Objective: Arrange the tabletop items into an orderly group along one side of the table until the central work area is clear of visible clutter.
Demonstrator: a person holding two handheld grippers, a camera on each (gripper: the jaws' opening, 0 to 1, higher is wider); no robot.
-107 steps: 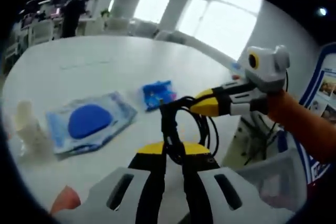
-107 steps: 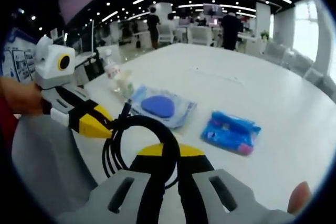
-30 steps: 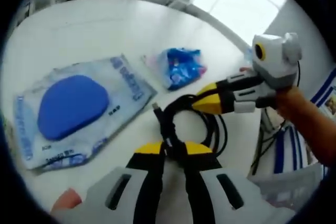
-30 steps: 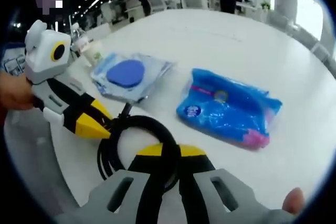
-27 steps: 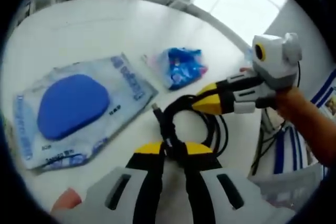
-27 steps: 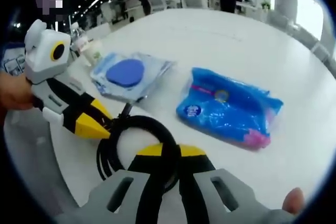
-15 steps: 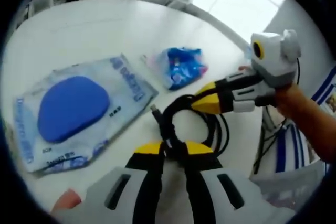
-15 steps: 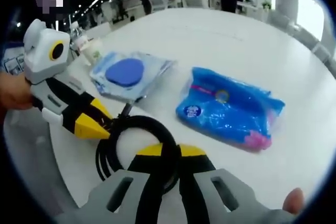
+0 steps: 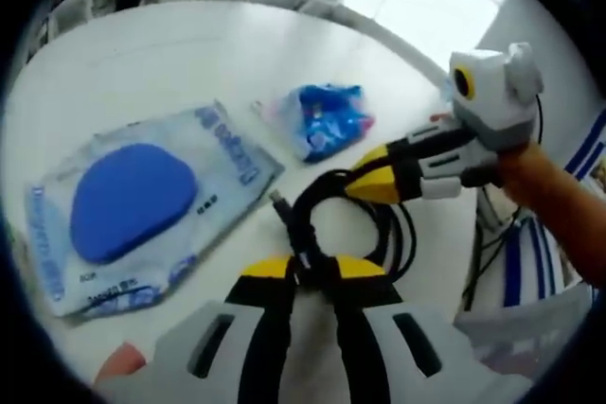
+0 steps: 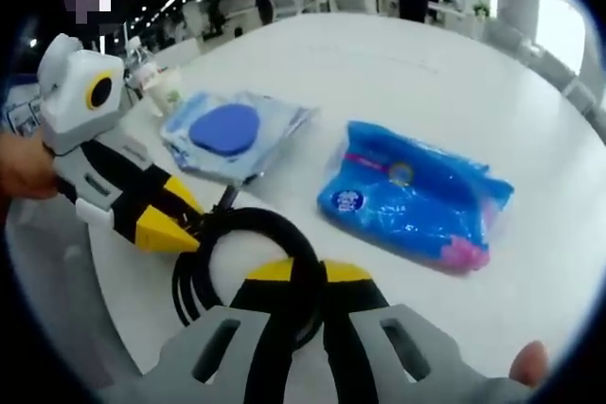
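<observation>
Nothing has shifted: both tools, left (image 9: pixel 311 267) and right (image 10: pixel 305 272), stay clamped on the black cable coil (image 10: pixel 241 262).

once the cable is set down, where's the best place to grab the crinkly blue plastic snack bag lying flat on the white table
Probably the short end of the crinkly blue plastic snack bag nearest the right gripper. The bag lies flat and puffy on the white table, so its middle offers little to pinch, while the end seam sticks out as a thin flap. Come in low from the open table side, away from the flat clear pouch with the blue pad.
</observation>
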